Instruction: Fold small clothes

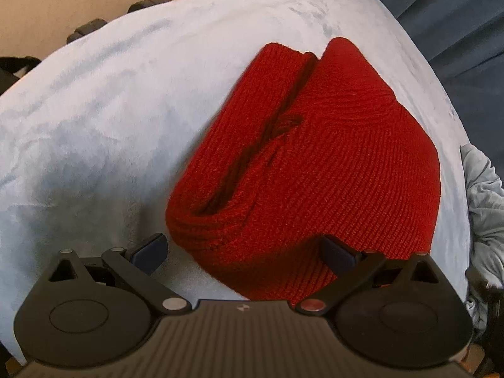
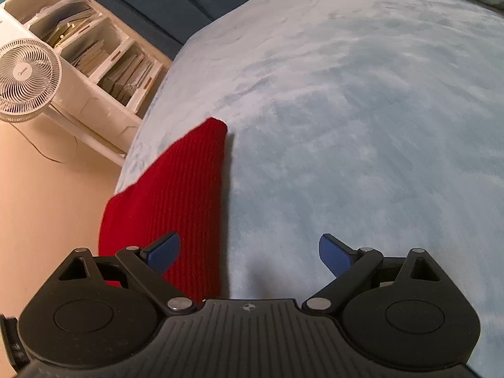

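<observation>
Two claws hover over a red knitted garment (image 1: 308, 170) lying folded on a pale blue bed (image 1: 110, 110). The left claw (image 1: 244, 252) is released, jaws wide, straddling the near folded edge without pinching it. The right claw (image 2: 249, 253) is also released, empty, its left finger over the garment's side. To finish well, I would press the layers flat, line up the edges, then pinch only at a corner so the knit does not bunch. The left view shows the fold seam and a crumpled grey cloth (image 1: 485, 208) nearby; the right view alone shows a fan (image 2: 26, 80) and shelves (image 2: 94, 47) beyond the bed.
</observation>
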`<move>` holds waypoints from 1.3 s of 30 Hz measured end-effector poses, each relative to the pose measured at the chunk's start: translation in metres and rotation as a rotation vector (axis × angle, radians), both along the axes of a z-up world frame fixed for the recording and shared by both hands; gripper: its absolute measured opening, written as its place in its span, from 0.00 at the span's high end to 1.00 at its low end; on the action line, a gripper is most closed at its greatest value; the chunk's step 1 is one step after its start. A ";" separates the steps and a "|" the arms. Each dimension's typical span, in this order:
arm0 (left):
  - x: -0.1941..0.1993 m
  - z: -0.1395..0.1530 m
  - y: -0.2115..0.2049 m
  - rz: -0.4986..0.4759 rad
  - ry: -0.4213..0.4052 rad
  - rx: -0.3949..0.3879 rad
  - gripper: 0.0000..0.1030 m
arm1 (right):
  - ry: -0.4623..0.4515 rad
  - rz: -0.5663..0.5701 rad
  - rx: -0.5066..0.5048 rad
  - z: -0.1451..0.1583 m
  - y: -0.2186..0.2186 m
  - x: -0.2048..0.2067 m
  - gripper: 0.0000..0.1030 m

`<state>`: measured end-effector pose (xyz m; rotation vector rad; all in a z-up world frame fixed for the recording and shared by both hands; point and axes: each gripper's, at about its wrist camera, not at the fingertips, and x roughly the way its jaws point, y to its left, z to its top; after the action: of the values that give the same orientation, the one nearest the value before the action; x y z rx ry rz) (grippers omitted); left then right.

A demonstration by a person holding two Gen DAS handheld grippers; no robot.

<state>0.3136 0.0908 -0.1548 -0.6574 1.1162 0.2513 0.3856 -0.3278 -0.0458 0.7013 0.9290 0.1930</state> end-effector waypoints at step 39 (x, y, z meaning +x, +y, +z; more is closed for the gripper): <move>0.200 0.019 0.014 -0.574 -0.158 0.054 0.48 | 0.191 -0.189 0.133 -0.054 0.005 0.045 0.69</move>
<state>0.5134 0.1049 -0.1356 -0.2820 1.0946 -0.2578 0.4302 -0.3230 -0.0998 0.9381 1.0317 0.0204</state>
